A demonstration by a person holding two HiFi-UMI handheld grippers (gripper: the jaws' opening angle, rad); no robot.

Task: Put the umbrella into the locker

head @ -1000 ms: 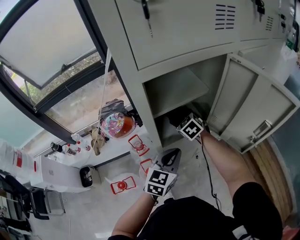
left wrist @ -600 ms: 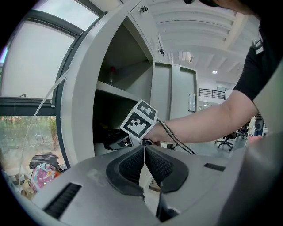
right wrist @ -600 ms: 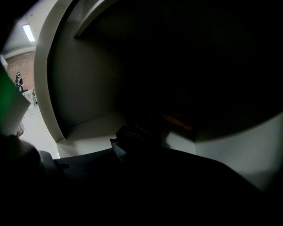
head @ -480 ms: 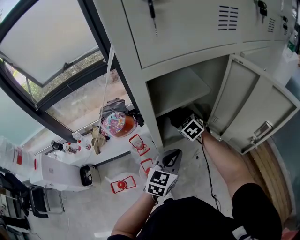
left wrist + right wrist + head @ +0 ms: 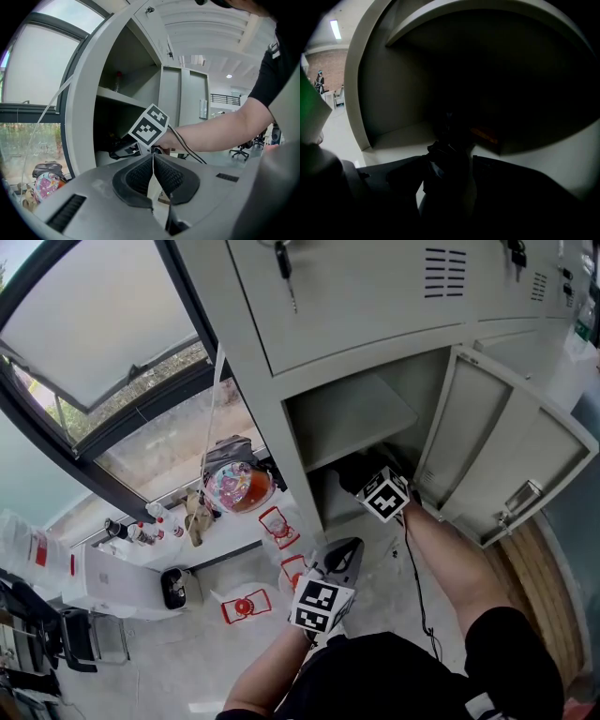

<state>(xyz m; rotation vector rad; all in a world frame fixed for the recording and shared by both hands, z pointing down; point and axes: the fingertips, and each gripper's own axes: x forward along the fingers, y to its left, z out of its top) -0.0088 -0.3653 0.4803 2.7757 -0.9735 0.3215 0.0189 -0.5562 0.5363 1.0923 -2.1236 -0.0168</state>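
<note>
Right gripper (image 5: 449, 161) jaws just spread wide in locker (image 5: 393, 93), umbrella (image 5: 444, 151) loose btwn them. I judge it's a release. Left gripper (image 5: 153, 172) jaws together, empty.

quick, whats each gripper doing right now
left gripper: shut, empty
right gripper: open, jaws just opened wider, dark umbrella loose between them

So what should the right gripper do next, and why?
Probably draw the right gripper straight back out of the locker: its jaws have just been opening, and the umbrella sits loose between them, already inside the lower compartment.
</note>
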